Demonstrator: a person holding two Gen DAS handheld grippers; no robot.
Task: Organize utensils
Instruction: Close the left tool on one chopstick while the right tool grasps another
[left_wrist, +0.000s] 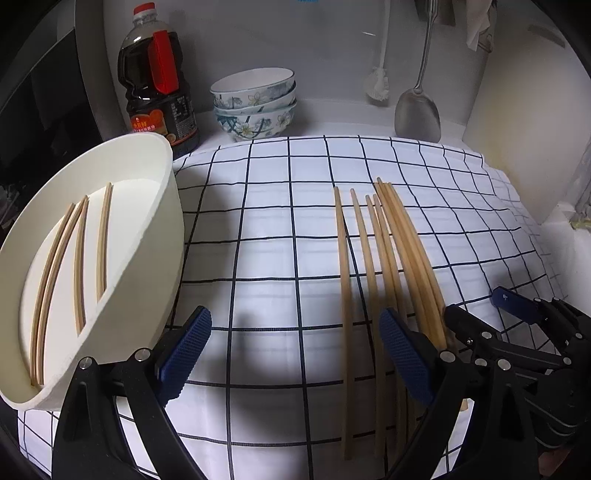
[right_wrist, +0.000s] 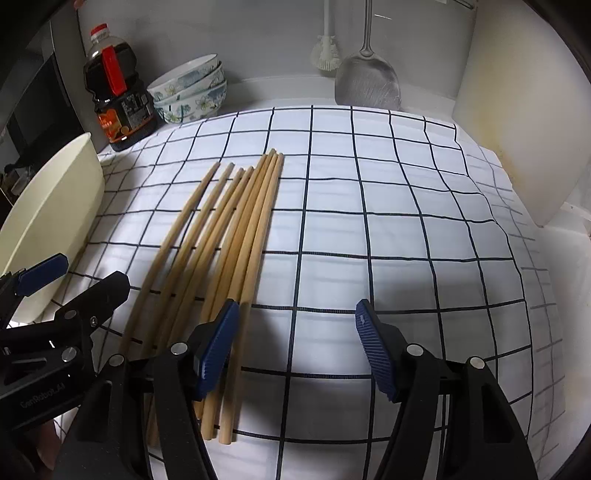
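Both pairs of tongs fill the bottom of their frames with jaws apart and nothing clamped: the left gripper (left_wrist: 295, 354) hovers over bare checked cloth (left_wrist: 266, 236), its right pad in front of the chopsticks, while the right gripper (right_wrist: 295, 350) has its left pad over the outermost sticks. Loose wooden chopsticks (right_wrist: 229, 240) lie fanned on the cloth at centre-left, and four more rest inside the cream tray (left_wrist: 162, 192) at the left edge.
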